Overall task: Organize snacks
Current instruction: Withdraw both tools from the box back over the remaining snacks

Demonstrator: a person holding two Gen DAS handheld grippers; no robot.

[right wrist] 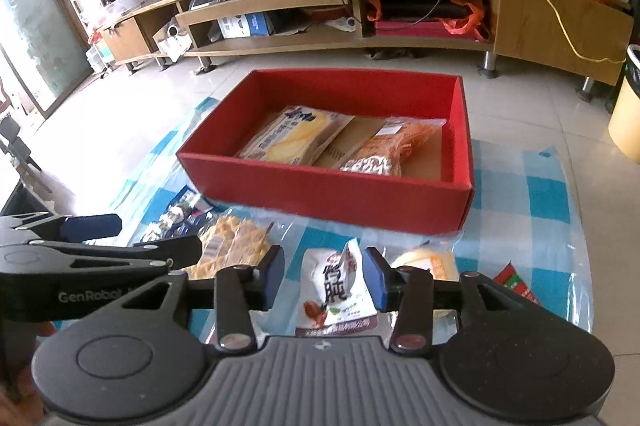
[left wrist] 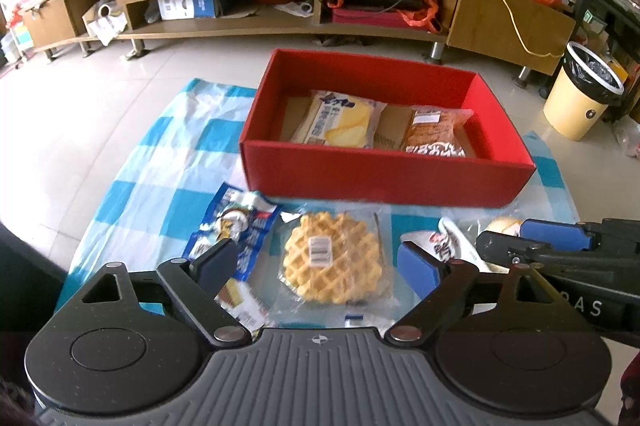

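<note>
Left claw (left wrist: 320, 260) wide open over waffle (left wrist: 334, 258); right claw (right wrist: 323, 276) half-open around white packet (right wrist: 340, 290).

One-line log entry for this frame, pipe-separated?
left gripper: open over round waffle pack | right gripper: jaws around white snack pouch, contact unclear | red cardboard box: two packs inside

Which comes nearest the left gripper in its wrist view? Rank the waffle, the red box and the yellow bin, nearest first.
1. Waffle, between the left gripper's open fingers.
2. Red box, straight ahead beyond it.
3. Yellow bin, far right on the floor.
</note>
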